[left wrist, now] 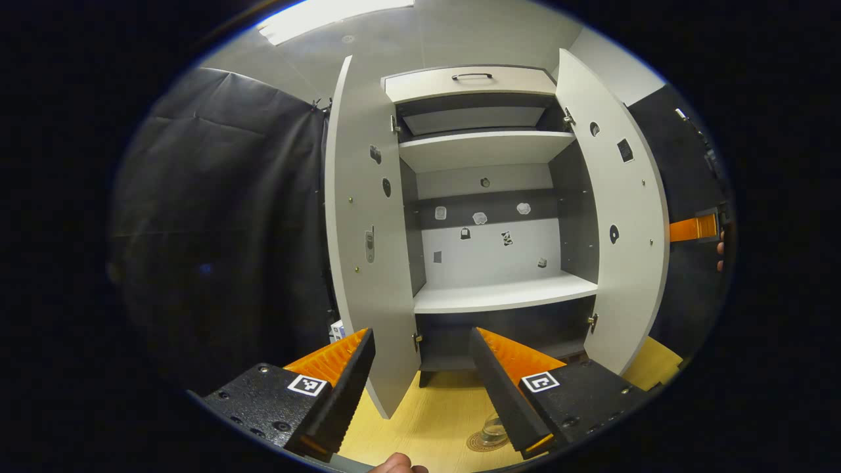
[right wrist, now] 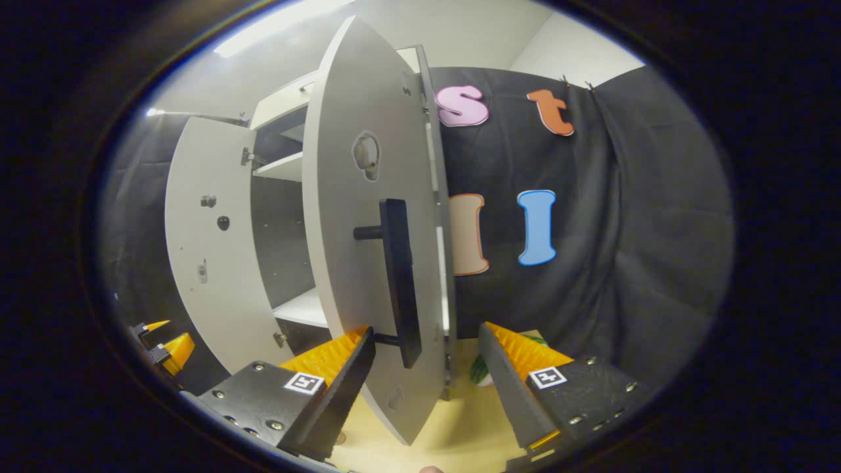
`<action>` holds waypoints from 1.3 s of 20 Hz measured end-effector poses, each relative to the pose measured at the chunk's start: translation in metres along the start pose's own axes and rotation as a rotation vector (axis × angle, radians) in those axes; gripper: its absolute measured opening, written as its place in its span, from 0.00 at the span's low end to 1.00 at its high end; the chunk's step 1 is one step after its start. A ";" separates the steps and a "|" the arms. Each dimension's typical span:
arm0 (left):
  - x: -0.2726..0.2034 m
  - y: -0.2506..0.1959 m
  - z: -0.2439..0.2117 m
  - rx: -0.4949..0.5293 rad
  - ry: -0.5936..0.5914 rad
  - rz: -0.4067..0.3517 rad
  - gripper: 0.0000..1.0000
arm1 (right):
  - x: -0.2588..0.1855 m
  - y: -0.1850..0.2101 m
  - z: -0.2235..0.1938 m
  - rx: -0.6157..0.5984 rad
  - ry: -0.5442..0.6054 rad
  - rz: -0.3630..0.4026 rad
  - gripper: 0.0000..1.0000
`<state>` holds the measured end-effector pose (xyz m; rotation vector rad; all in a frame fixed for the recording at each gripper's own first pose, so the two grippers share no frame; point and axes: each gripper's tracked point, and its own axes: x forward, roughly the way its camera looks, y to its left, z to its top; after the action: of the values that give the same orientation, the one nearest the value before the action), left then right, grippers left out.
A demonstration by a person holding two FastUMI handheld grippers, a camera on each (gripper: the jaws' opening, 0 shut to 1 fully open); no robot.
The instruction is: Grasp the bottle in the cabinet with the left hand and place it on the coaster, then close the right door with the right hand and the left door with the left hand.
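Observation:
The grey cabinet [left wrist: 489, 151] stands with both doors swung out and its shelves bare. A clear bottle [left wrist: 493, 428] sits on a round brown coaster [left wrist: 478, 443] on the wooden tabletop, just beside my left gripper's right finger. My left gripper [left wrist: 422, 335] is open, with the lower edge of the left door [left wrist: 364, 249] between its fingers. My right gripper [right wrist: 427, 330] is open at the outer face of the right door [right wrist: 341, 197]; the lower end of the black handle [right wrist: 401, 282] hangs between its fingers. The right gripper's orange finger [left wrist: 693, 228] also shows past the right door [left wrist: 617, 217].
The light wooden tabletop [left wrist: 433, 414] runs under the cabinet. The left door [right wrist: 210, 249] stands open at the left, with the left gripper [right wrist: 164, 341] low beside it. Something green [right wrist: 481, 371] lies on the table behind the right door. Black cloth walls both sides.

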<state>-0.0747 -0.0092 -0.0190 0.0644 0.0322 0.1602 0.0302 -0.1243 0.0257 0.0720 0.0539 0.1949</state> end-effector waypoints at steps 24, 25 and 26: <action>0.033 0.121 -0.019 -0.042 0.015 0.158 0.92 | 0.139 0.127 -0.002 -0.066 -0.024 0.088 0.97; 0.036 0.125 -0.020 -0.047 0.017 0.161 0.92 | 0.142 0.128 0.000 -0.084 -0.038 0.083 1.00; 0.037 0.127 -0.020 -0.056 0.015 0.161 0.92 | 0.143 0.130 0.004 -0.096 -0.047 0.081 1.00</action>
<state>-0.0591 0.1227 -0.0318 0.0102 0.0374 0.3219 0.1455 0.0305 0.0325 -0.0165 -0.0049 0.2766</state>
